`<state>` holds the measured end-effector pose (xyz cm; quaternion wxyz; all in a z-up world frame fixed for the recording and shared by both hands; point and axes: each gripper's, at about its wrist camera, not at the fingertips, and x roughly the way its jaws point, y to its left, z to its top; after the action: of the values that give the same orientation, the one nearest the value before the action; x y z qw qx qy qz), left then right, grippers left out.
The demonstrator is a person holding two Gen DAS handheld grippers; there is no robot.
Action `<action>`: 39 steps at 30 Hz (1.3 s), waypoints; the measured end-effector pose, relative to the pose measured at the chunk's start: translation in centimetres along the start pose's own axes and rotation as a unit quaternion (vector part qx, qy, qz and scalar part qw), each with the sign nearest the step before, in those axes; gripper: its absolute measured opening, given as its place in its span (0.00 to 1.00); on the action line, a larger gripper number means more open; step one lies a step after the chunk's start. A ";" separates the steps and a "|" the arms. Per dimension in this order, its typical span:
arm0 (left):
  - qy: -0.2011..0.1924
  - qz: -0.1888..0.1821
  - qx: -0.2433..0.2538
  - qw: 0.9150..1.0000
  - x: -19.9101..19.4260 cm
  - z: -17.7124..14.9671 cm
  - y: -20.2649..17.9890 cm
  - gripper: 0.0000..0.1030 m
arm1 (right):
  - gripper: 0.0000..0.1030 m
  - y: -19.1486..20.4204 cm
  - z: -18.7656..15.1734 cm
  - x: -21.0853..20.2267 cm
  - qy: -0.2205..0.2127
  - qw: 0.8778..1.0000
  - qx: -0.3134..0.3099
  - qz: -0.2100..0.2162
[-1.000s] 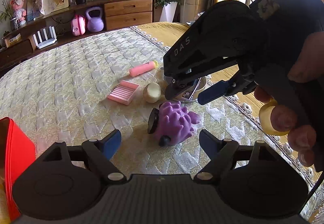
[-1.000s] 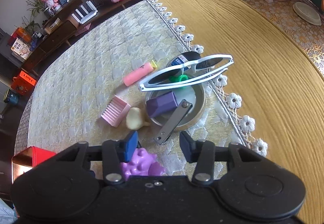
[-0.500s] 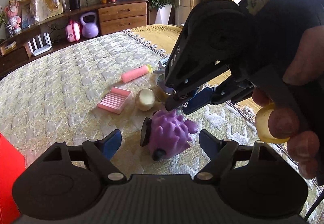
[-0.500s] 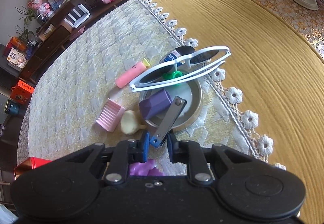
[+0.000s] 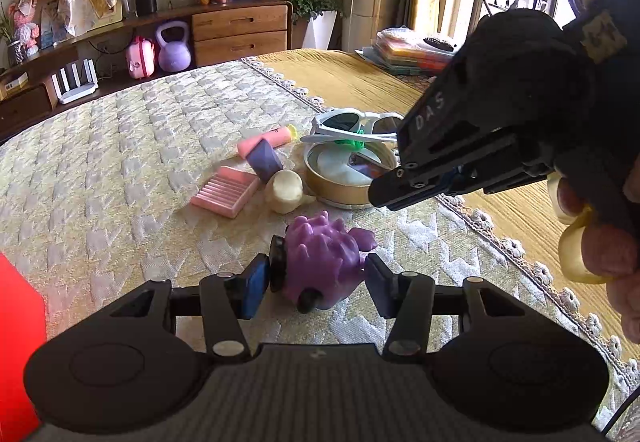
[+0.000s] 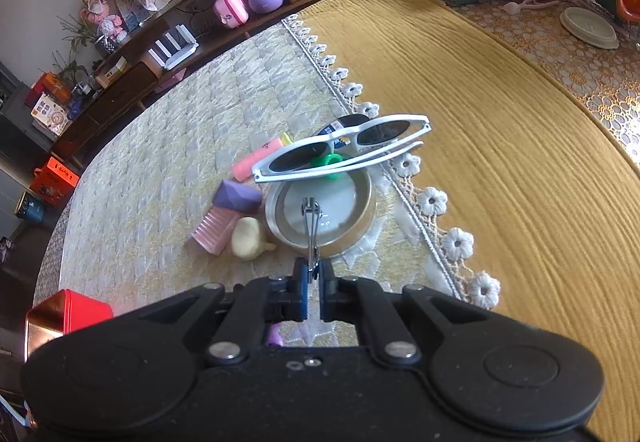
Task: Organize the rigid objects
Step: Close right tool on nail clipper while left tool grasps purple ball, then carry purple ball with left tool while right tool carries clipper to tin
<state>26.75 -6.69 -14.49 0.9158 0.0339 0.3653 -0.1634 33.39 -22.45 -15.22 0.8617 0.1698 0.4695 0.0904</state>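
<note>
Item one: metal nail clipper [image 6: 311, 230], thin and edge-on, clenched at its near end in my right gripper [image 6: 313, 284]; its tip reaches forward over the round gold-rimmed tin [image 6: 362, 218].

Item two: purple spiky toy [image 5: 320, 258], rubbery, on black wheels, between the closing jaws of my left gripper [image 5: 312, 284]; left pad touching a wheel, right pad just short.

Ahead of both jaws: cream lump [image 5: 285, 191], ribbed pink block [image 5: 225, 191], white sunglasses [image 6: 344, 154] bridging the tin's far rim. Open quilted cloth [image 5: 120, 162] lies left; lace edge [image 6: 436, 202] right.
</note>
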 end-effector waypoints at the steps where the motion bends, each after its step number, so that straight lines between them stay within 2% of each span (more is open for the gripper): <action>1: 0.001 0.000 -0.003 1.000 -0.2 0.0 0.2 0.49 | 0.05 0.1 0.0 -0.2 0.000 1.000 -0.015 0.002; 3: 0.004 0.004 -0.010 1.000 -0.5 -0.1 0.5 0.49 | 0.16 0.3 0.1 -0.5 0.003 1.000 -0.026 0.003; 7: 0.010 0.007 -0.035 0.999 -1.6 -0.6 1.5 0.49 | 0.18 1.3 0.5 -1.3 -0.008 0.999 -0.044 0.009; 10: 0.014 0.009 -0.055 0.998 -2.5 -1.3 2.4 0.49 | 0.15 2.1 0.5 -1.6 -0.016 0.998 -0.062 0.005; 13: 0.016 0.012 -0.066 0.998 -3.3 -1.8 3.0 0.49 | 0.21 2.5 0.4 -1.2 -0.004 0.997 -0.071 -0.007; 14: 0.017 0.012 -0.068 0.997 -3.5 -2.0 3.1 0.49 | 0.24 2.4 0.3 -0.9 0.002 0.997 -0.070 -0.008; 17: 0.016 0.010 -0.075 0.997 -4.0 -2.4 3.5 0.49 | 0.48 2.0 0.0 -0.6 0.001 0.997 -0.065 -0.031; 18: 0.016 0.010 -0.076 0.997 -4.1 -2.5 3.6 0.49 | 0.53 1.8 -0.1 -0.5 0.000 0.997 -0.064 -0.037; 19: 0.016 0.009 -0.076 0.997 -4.2 -2.5 3.6 0.49 | 0.53 1.6 -0.1 -0.3 -0.001 0.997 -0.062 -0.049; 25: 0.013 0.002 -0.079 0.997 -4.2 -2.6 3.5 0.49 | 0.51 1.0 0.3 1.9 0.018 0.994 -0.067 -0.089; 29: 0.013 -0.003 -0.077 0.997 -4.1 -2.7 3.3 0.49 | 0.44 1.8 0.2 3.1 0.016 0.990 -0.090 -0.107; 31: 0.012 -0.003 -0.074 0.997 -4.1 -2.7 3.2 0.49 | 0.36 2.6 -0.3 3.4 0.010 0.986 -0.116 -0.120; 33: 0.011 -0.004 -0.073 0.997 -4.0 -2.7 3.2 0.49 | 0.23 3.2 -0.8 3.5 0.002 0.980 -0.142 -0.138; 36: 0.011 -0.004 -0.074 0.997 -4.1 -2.7 3.2 0.49 | 0.10 3.3 -1.1 3.2 -0.004 0.979 -0.153 -0.137; 39: 0.012 -0.004 -0.077 0.997 -4.2 -2.7 3.3 0.49 | 0.10 3.0 -1.5 2.8 -0.004 0.980 -0.151 -0.128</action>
<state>23.17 -1.98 -13.84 0.9108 -0.0358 0.3876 -0.1378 33.66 -18.46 -16.95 0.8837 -0.0230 0.4649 0.0484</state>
